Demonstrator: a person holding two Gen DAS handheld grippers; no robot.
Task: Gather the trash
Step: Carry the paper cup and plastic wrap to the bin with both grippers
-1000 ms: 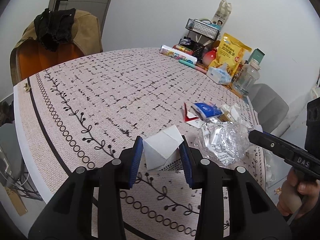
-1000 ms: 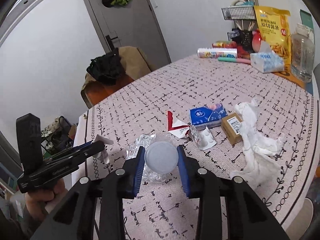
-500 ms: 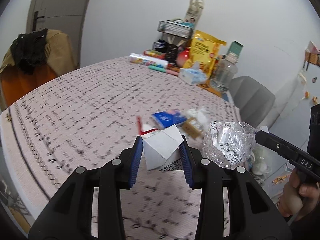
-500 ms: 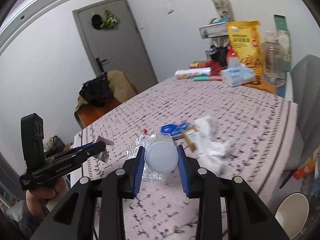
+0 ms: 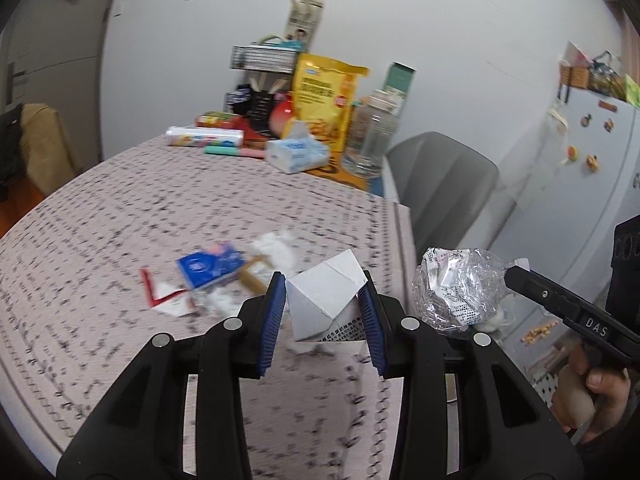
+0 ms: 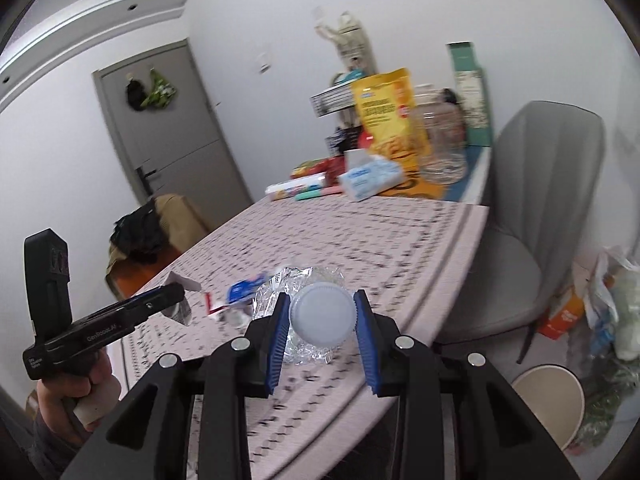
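While my left gripper (image 5: 323,312) pinches the white carton (image 5: 326,294) and my right gripper (image 6: 322,320) clamps the crushed bottle (image 6: 318,316) by its cap, I worry about 1 thing — the bottle twisting loose from that shallow hold.

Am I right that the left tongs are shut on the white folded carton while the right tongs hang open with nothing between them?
Not quite. The left tongs do grip the white folded carton, but the right tongs are not open: the right wrist view shows them shut on the crushed plastic bottle, at its white cap.
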